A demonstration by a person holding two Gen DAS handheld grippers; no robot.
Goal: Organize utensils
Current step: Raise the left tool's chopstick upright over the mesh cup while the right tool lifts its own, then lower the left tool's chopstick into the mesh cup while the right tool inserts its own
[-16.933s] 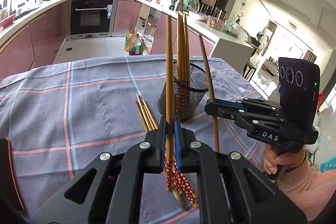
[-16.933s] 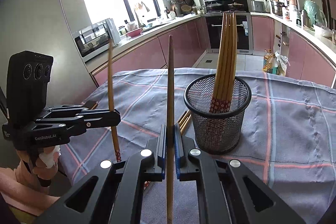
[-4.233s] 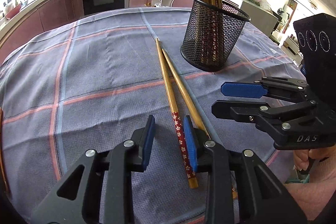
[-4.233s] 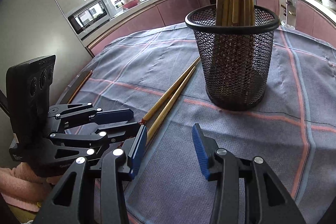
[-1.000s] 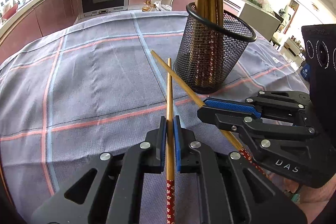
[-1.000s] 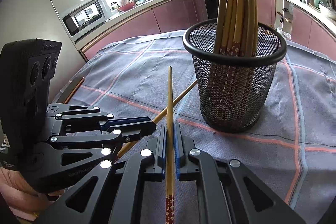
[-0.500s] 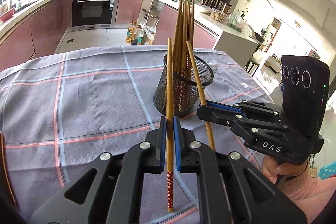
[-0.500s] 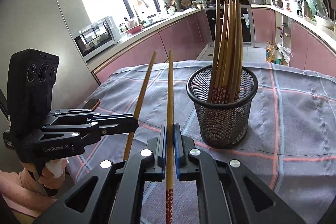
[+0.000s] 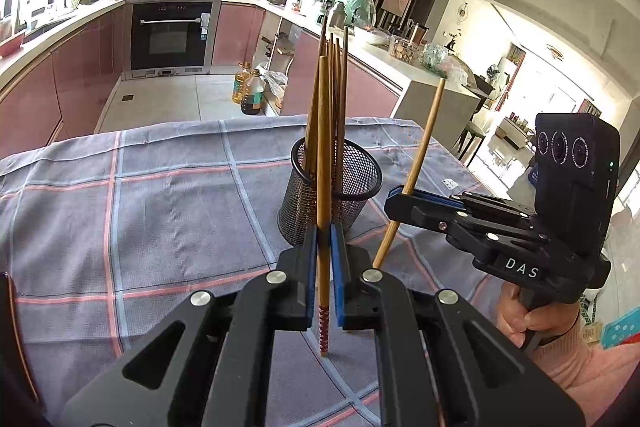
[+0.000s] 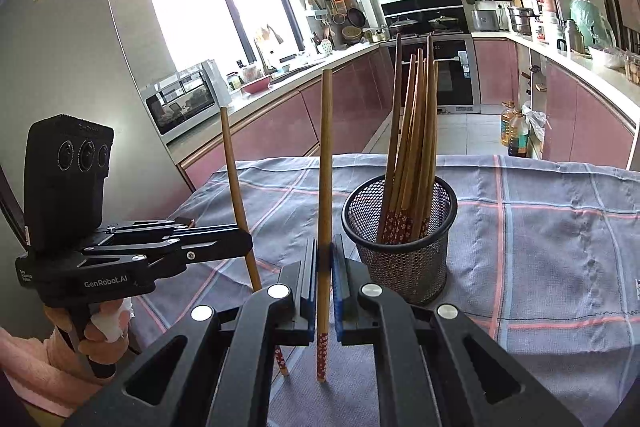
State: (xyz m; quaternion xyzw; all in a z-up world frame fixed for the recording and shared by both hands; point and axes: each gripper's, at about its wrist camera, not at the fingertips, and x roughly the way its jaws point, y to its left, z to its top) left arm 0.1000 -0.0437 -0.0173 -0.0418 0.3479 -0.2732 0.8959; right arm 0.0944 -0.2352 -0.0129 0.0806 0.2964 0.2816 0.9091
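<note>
Above the table [image 9: 168,195] with its gray plaid cloth we see both tongs clamped tight, each on 1 chopstick held upright, patterned red end down. Left tongs [image 9: 324,259] pinch the left chopstick [image 9: 323,155] at 6 o'clock of the black mesh holder [image 9: 332,195]. Right tongs [image 10: 325,279] pinch the right chopstick [image 10: 325,163] at 9 o'clock of the holder in that view. Holder stands on the table, with a bundle of chopsticks [image 10: 412,131] inside. Neither held chopstick touches the holder.
</note>
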